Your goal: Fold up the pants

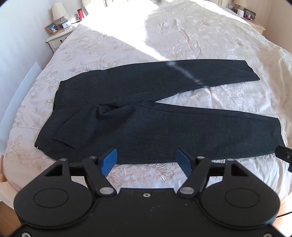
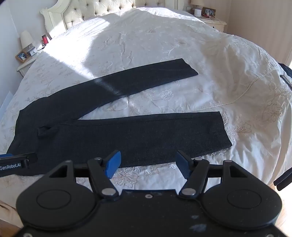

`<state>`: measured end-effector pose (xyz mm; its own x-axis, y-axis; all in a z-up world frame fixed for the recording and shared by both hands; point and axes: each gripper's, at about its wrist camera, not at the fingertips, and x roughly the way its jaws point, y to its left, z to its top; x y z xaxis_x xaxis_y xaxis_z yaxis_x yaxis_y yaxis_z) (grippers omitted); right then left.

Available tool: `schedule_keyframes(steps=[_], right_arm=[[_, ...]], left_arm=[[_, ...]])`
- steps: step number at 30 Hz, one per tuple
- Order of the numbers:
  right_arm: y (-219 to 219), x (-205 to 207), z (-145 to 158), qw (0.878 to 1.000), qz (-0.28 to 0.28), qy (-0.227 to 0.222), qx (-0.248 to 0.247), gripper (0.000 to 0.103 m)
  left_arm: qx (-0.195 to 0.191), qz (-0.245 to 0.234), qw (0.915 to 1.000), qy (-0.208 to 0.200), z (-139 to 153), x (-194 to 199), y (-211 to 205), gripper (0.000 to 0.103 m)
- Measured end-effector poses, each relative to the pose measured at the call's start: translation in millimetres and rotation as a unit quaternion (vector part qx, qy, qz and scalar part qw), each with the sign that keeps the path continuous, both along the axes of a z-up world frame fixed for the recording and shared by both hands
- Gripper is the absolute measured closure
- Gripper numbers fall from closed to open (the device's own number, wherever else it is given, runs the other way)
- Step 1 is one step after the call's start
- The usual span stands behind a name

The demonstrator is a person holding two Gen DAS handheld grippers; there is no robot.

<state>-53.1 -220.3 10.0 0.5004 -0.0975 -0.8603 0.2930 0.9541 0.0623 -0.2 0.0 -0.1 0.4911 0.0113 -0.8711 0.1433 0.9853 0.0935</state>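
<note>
Dark charcoal pants (image 1: 146, 127) lie flat on the white embroidered bedspread (image 1: 182, 36), waist to the left, both legs spread apart toward the right. The crotch area (image 1: 104, 111) is bunched. My left gripper (image 1: 147, 160) is open and empty, just above the near edge of the near leg. In the right wrist view the pants (image 2: 146, 134) show the same, with the near leg's hem (image 2: 224, 131) at the right. My right gripper (image 2: 147, 162) is open and empty, above the near leg's front edge. The left gripper's side (image 2: 18, 160) shows at the left edge.
A nightstand (image 1: 56, 39) with a lamp, clock and photo frame stands at the bed's far left. Another nightstand (image 2: 213, 21) stands at the far right. A tufted headboard (image 2: 91, 11) is at the back. Wood floor (image 1: 7, 217) shows by the bed's near edge.
</note>
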Motion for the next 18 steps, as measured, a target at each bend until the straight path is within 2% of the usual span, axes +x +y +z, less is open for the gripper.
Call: schedule_keyframes(steps=[18], right_arm=[[8.1, 5.0, -1.3, 1.000, 0.004, -0.001, 0.000, 0.035]], left_arm=[[-0.008, -0.011, 0.9999, 0.003, -2.1, -2.1, 0.0, 0.032]])
